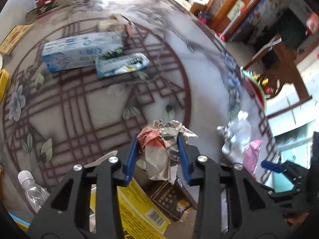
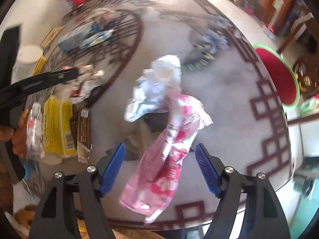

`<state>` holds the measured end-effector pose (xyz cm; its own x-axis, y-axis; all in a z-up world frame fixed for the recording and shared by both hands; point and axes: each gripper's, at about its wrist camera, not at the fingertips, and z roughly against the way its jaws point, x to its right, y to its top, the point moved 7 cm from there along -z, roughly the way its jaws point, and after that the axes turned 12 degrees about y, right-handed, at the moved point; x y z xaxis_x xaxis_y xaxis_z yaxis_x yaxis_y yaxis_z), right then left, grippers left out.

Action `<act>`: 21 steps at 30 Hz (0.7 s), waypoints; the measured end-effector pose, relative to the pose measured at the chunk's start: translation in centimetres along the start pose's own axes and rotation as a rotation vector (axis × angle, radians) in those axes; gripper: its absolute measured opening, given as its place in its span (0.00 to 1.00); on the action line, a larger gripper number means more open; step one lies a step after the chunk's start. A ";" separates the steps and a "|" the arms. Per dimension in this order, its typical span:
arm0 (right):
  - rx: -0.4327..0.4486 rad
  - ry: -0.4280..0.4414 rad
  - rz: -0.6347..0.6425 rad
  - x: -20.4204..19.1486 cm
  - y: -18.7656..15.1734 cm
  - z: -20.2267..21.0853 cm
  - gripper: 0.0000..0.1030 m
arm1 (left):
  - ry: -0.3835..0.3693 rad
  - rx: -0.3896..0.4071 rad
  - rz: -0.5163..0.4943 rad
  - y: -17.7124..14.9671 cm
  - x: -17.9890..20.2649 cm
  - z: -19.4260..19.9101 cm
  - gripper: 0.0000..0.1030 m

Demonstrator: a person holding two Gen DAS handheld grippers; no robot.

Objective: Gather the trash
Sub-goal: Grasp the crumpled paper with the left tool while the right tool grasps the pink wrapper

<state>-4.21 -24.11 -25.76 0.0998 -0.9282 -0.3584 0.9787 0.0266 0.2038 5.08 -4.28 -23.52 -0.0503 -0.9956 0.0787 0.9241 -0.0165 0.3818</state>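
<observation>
The left gripper (image 1: pixel 158 155) has its blue pads closed on a crumpled wad of paper (image 1: pixel 159 145), which bulges up between the fingers and hangs a little below them, so that piece is already in hand over the near edge of the round table (image 1: pixel 199 63). Beneath it lie a yellow box (image 1: pixel 137 205) and a dark brown box (image 1: pixel 171 199), with a clear plastic bottle (image 1: pixel 32 189) off to the left. The right gripper (image 2: pixel 160 169) stands with its jaws wide apart and nothing pressed between the pads; the pink wrapper (image 2: pixel 169 155) runs up through the gap, but neither pad touches it as far as the blurred view shows. That wrapper's long axis lies nearly along the gripper's own pointing line, leaning slightly to the right as it goes away, and at its far end it meets a crumpled white and silver bag (image 2: pixel 157 85). The jaws therefore already straddle the wrapper across its narrow width, and the right hand is clearly the nearer one. My reading is that the coming move only needs a short drop and a squeeze. A red basin with a green rim (image 2: pixel 279 79) sits beyond the table's right edge, perhaps the bin.
</observation>
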 end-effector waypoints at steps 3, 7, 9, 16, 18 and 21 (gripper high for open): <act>-0.011 0.011 -0.076 1.2 0.0 -0.1 0.70 | 0.002 0.039 0.015 0.2 -0.4 1.3 0.34; -0.046 -0.017 -0.106 2.1 -0.8 -0.2 0.75 | 0.019 0.070 0.004 0.4 -0.5 2.3 0.34; -0.080 -0.033 -0.107 2.3 -1.5 -0.7 0.75 | 0.015 0.067 0.015 0.5 -0.5 2.3 0.34; -0.141 -0.091 -0.037 1.6 -2.6 -3.1 0.75 | -0.002 0.067 0.014 0.9 0.2 2.5 0.34; -0.131 -0.109 -0.003 1.4 -2.5 -3.1 0.71 | -0.005 0.072 0.011 1.1 0.5 2.8 0.34; -0.118 -0.157 0.068 0.8 -2.2 -3.1 0.49 | -0.013 0.088 0.009 1.4 1.0 3.5 0.34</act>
<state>-5.71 -23.77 -29.32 0.1459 -0.9691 -0.1990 0.9858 0.1256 0.1114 4.99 -4.93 -19.65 -0.0476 -0.9944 0.0942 0.8877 0.0011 0.4605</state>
